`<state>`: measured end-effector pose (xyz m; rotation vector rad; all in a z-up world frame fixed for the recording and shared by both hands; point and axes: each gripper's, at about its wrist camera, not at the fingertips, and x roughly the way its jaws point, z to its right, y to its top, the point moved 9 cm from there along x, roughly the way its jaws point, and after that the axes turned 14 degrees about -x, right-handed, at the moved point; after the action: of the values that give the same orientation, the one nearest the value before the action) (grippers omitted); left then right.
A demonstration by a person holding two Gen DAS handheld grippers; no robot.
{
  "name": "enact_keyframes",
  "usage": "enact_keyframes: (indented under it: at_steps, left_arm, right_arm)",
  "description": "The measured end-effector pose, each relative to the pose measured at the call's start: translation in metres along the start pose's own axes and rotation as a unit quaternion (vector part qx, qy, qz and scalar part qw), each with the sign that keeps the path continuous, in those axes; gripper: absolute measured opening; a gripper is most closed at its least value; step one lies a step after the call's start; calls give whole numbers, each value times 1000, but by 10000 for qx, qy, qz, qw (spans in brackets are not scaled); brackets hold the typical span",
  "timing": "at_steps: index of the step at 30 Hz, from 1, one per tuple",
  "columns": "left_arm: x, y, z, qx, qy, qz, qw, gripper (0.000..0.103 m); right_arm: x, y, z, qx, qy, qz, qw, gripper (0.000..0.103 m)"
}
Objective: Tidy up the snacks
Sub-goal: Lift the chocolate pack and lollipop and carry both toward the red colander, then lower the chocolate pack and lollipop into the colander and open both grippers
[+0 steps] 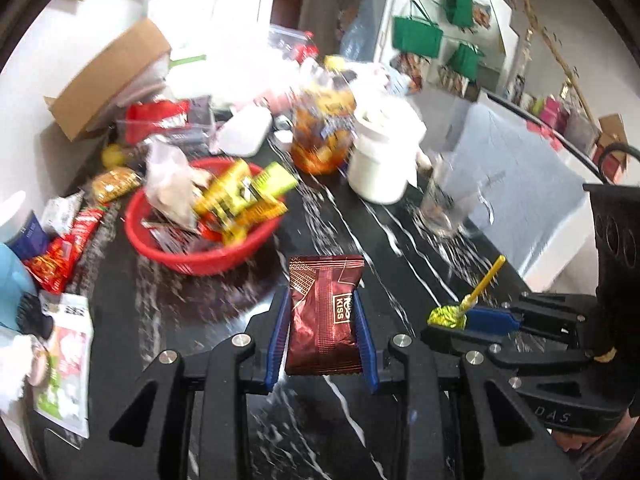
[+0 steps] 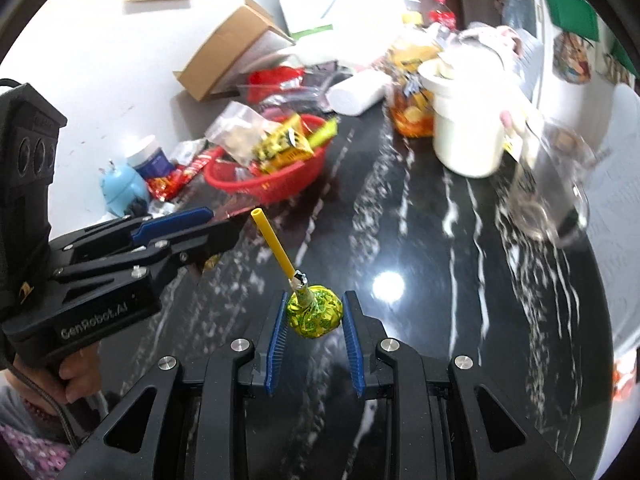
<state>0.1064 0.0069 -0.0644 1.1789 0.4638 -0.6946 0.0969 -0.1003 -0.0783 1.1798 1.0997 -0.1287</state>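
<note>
My left gripper (image 1: 322,312) is shut on a dark red snack packet (image 1: 322,316) and holds it above the black marble counter (image 1: 200,320), in front of a red basket (image 1: 192,256) full of snack packets. My right gripper (image 2: 314,312) is shut on a yellow-green wrapped lollipop (image 2: 316,312) with a yellow stick (image 2: 272,244). In the left wrist view the right gripper (image 1: 452,318) with the lollipop (image 1: 448,316) sits to the right. In the right wrist view the left gripper (image 2: 192,220) is at the left and the red basket (image 2: 272,188) lies beyond it.
A white tub (image 1: 380,160), a jar of orange snacks (image 1: 322,132) and a glass mug (image 1: 448,204) stand at the back right. Loose packets (image 1: 64,252), a blue toy (image 2: 120,188) and a cardboard box (image 1: 108,76) crowd the left side by the wall.
</note>
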Motion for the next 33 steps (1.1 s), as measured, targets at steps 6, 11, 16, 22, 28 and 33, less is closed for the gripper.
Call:
enact_keyframes:
  at_steps: [6,11,16,22,28,33]
  left_arm:
    - [-16,33,-12,-126,49,438,9989,31]
    - [-28,61,-21,-238,91,791,9965,31]
    - [-32,87,-26,-267,95,1075,9938,31]
    - [-30,116,-28,-266,170,1298,9910,31]
    - [-20,147,-35,-284,187,1459,9887,31]
    - [-7,165,-42,-369,222,1510,9876,31]
  right_arm:
    - [0,31,-10,-292,96,167,9994,27]
    - [4,61,-14,-486,131,339,9982,27]
    - [8,88,-12,-565,207,461,9971,27]
    - [16,126,-6,-727,118,623,9953,27]
    - [28,157,4,-816,94,742,9939,27]
    - [41,182,12,-830,113,833,9930,27]
